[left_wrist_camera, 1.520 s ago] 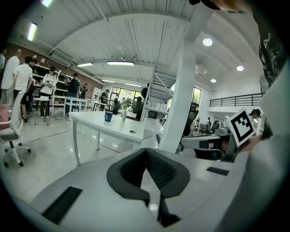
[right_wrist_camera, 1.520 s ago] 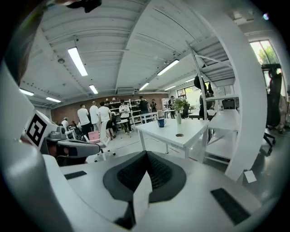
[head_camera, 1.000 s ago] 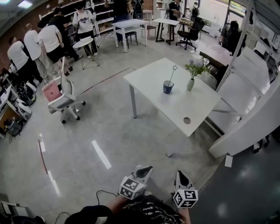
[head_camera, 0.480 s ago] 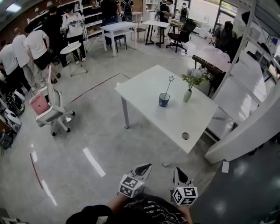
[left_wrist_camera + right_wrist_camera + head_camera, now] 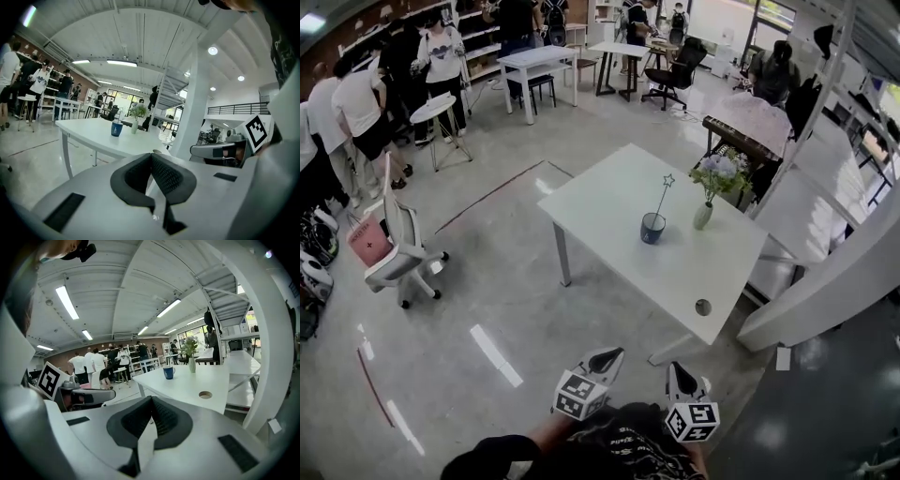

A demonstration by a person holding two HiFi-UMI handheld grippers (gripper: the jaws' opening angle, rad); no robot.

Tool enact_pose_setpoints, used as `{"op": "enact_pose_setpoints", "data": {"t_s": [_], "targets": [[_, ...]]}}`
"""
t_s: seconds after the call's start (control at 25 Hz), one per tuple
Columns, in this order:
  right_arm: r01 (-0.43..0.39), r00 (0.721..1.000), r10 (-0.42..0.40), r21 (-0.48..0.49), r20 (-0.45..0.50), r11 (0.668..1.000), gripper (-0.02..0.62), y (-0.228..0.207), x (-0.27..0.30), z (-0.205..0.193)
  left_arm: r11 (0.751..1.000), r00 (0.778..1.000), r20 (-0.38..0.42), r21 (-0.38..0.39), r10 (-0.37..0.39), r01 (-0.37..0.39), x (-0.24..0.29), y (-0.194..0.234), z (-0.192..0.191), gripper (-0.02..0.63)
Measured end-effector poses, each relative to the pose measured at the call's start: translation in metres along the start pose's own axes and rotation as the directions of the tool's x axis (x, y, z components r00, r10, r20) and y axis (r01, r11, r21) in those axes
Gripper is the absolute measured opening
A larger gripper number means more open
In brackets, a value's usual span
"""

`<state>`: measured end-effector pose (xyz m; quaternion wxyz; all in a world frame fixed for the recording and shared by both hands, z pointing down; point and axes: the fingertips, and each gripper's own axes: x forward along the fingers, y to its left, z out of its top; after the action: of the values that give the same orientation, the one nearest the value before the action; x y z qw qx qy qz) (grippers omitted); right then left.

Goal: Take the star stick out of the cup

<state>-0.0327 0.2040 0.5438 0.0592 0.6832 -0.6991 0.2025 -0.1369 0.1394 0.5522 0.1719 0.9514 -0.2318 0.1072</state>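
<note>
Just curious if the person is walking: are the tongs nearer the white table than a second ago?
Yes. The left tongs and right tongs have come toward the white table: in the head view, less floor separates them from its round hole.

No words or numbers could be read. The cup [image 5: 652, 228] on the desk [image 5: 600, 206] bore a white mark too small to make out. The print on the person's shirt [image 5: 628, 446] was blurred.

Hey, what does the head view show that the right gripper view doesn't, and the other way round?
Head view only: the star stick standing in the cup, and the right gripper's marker cube. Right gripper view only: its fingers pressed together, empty, and ceiling lights. Both: white table, cup, flower vase, table hole.
</note>
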Motion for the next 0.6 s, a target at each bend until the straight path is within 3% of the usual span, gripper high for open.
{"op": "enact_pose_setpoints", "data": {"t_s": [0.36,0.6], "targets": [[0.014,1.000,-0.014,0.015,-0.024,1.000,0.008,-0.004,0.032,0.005,1.000,1.000,-0.025,-0.002,-0.011,0.011,0.013,0.027,0.002,0.020],[-0.023,0.999,0.024,0.008,-0.026,1.000,0.009,-0.019,0.076,0.023,0.998,0.998,-0.024,-0.019,0.066,-0.067,0.026,0.065,0.010,0.020]]}}
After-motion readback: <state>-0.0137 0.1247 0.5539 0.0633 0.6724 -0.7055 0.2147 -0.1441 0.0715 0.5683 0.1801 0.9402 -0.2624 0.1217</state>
